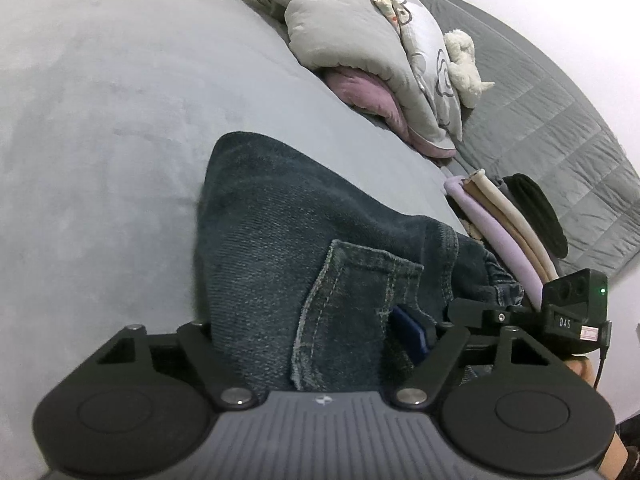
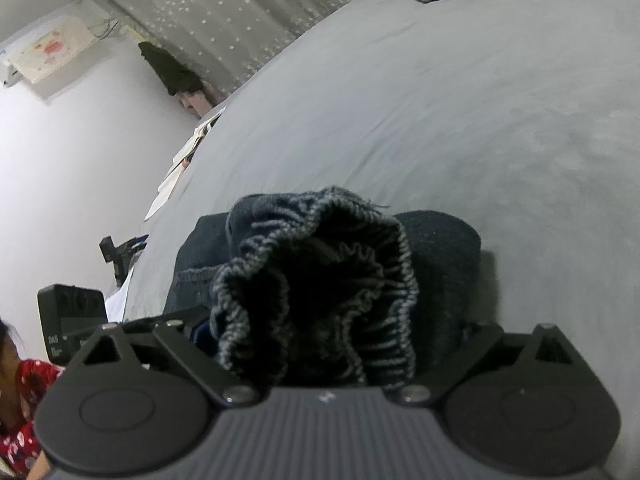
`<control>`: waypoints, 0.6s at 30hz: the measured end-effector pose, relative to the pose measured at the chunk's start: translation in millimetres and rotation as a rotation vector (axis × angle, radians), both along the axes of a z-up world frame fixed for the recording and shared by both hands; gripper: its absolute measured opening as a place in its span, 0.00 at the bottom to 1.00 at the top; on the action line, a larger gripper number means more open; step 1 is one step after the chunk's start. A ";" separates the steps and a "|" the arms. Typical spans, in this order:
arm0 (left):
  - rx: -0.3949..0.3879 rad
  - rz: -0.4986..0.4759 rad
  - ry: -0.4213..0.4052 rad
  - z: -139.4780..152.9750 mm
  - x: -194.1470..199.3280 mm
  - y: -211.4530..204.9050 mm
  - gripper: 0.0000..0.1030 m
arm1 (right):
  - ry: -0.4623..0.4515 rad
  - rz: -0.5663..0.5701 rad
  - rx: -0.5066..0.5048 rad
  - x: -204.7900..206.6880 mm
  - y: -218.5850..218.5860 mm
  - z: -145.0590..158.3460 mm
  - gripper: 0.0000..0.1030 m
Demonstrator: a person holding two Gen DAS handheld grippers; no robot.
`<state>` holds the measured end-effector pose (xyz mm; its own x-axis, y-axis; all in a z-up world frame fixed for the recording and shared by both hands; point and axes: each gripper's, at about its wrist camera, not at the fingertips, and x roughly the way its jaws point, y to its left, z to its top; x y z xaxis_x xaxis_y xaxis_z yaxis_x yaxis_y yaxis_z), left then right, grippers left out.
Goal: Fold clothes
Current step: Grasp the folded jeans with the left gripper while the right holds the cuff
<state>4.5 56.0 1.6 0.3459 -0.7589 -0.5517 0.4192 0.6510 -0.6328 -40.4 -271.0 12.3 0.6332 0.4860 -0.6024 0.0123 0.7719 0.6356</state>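
Observation:
Dark blue jeans lie bunched on the grey bed cover. My left gripper straddles the end with a stitched back pocket. One blue fingertip shows beside the pocket; the denim hides the other, so the grip is unclear. In the right wrist view the ribbed elastic waistband bulges up between the wide-spread jaws of my right gripper, whose fingers are covered by cloth. Each gripper's black body shows in the other view, right gripper and left gripper.
A heap of pillows and duvet with a white plush toy lies far right. A stack of folded clothes and a black garment sit beside the jeans. Papers hang off the bed's left edge. A person in red is at lower left.

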 end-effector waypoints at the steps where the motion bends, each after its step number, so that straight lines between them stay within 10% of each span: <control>1: 0.001 -0.001 -0.004 2.0 -0.3 -0.3 0.68 | 0.002 -0.003 0.001 0.1 0.3 1.2 0.91; 18: 0.016 -0.051 -0.020 2.3 9.7 -3.5 0.71 | -0.001 0.018 -0.013 2.8 2.4 1.1 0.96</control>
<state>14.2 52.5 3.9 0.3178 -0.7670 -0.5574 0.4644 0.6385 -0.6138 -37.6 -268.6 13.4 0.6247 0.4899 -0.6080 -0.0024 0.7799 0.6259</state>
